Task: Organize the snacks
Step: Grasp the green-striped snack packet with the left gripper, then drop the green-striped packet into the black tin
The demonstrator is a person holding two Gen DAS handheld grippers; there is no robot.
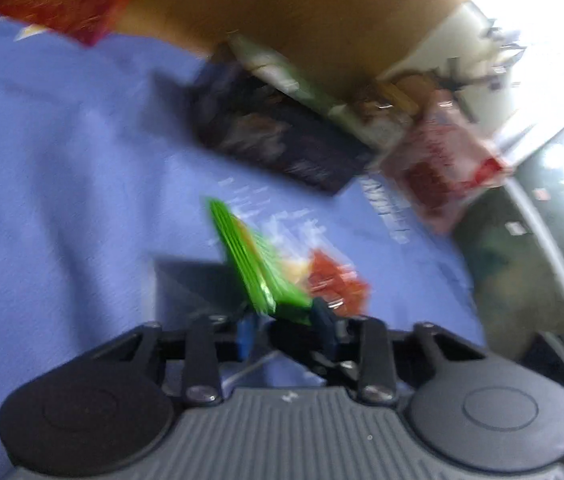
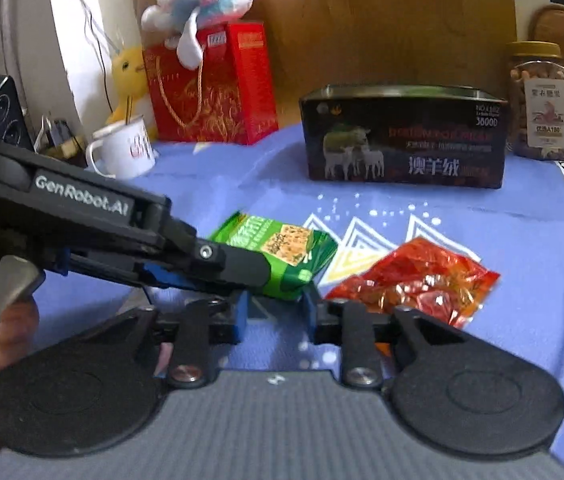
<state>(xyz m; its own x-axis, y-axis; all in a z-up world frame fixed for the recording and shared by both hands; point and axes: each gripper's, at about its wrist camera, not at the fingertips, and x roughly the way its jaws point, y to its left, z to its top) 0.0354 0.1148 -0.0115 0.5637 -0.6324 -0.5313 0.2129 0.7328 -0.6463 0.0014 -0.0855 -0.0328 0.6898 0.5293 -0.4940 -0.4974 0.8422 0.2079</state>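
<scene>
Near the front of the blue cloth (image 2: 502, 248), the left gripper (image 2: 242, 268) clamps the green cracker packet (image 2: 282, 256) and holds it tilted off the cloth, so the carrying step seems in hand. The right gripper (image 2: 274, 312) hovers empty, jaws wide, near the red candy bag (image 2: 414, 280). Next, the packet likely needs carrying far to the dark open box (image 2: 402, 136).

Legible markings:
- Left hand-held gripper (image 2: 282, 276), arm casing: "GenRobot.AI" in white.
- Dark box (image 2: 404, 138), far centre: "NO.1102", "3000D", large white "澳羊绒".
- Clear jar (image 2: 540, 102), far right, label: "A180".
- Blue cloth (image 2: 522, 240), right edge: partial "NTA".
- Other print blurred, unreadable.
</scene>
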